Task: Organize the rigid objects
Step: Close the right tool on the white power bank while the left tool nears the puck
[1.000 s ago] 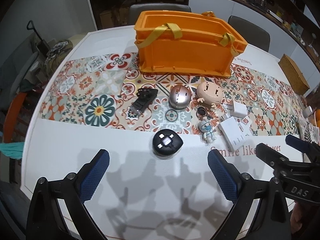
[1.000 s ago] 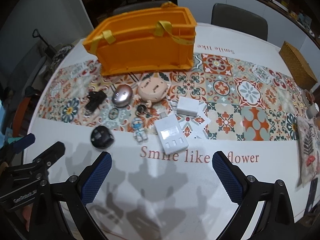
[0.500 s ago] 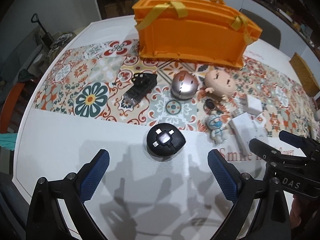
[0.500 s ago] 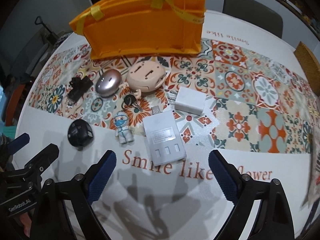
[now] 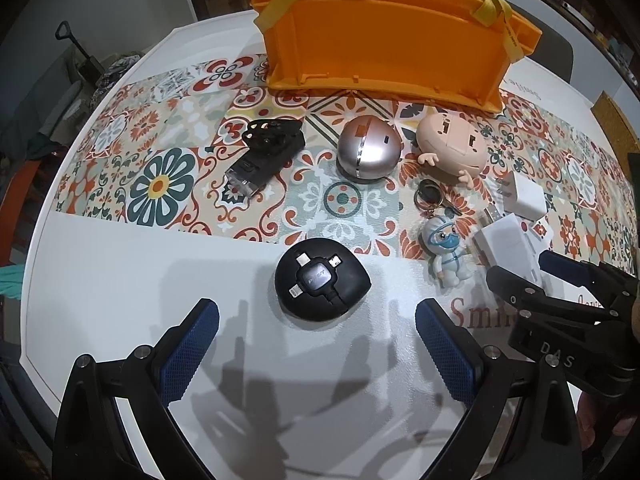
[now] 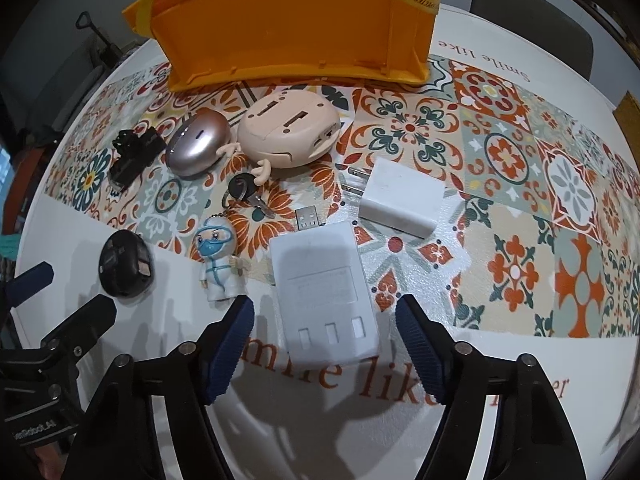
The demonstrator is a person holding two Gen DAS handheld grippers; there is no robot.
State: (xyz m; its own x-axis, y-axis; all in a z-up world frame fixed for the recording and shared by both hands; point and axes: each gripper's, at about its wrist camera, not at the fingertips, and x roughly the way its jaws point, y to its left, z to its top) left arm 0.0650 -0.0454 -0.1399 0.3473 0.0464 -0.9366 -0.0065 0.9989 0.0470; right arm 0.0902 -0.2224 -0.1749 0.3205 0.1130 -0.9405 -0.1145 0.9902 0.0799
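Observation:
An orange crate [image 5: 384,44] with yellow straps stands at the back of the table; it also shows in the right wrist view [image 6: 296,20]. My left gripper [image 5: 318,344] is open, just short of a round black cable hub [image 5: 322,280]. My right gripper [image 6: 326,348] is open, its fingers on either side of the near end of a flat white USB charger [image 6: 324,292]. Between hub and charger stands a small masked figurine [image 6: 218,256] on a keyring. Behind lie a silver egg-shaped gadget [image 5: 368,152], a peach cartoon-head toy [image 6: 288,130], a black bike light [image 5: 264,156] and a white plug adapter [image 6: 400,198].
A patterned tile runner [image 6: 520,184] crosses the white table [image 5: 120,288]. The right gripper shows at the right edge of the left wrist view [image 5: 560,304]. A woven box [image 5: 616,120] sits far right. Chairs stand behind the table.
Both grippers have moved forward and down toward the table. The left has closed in on the black hub; the right's fingers now flank the white charger. Nothing has been grasped.

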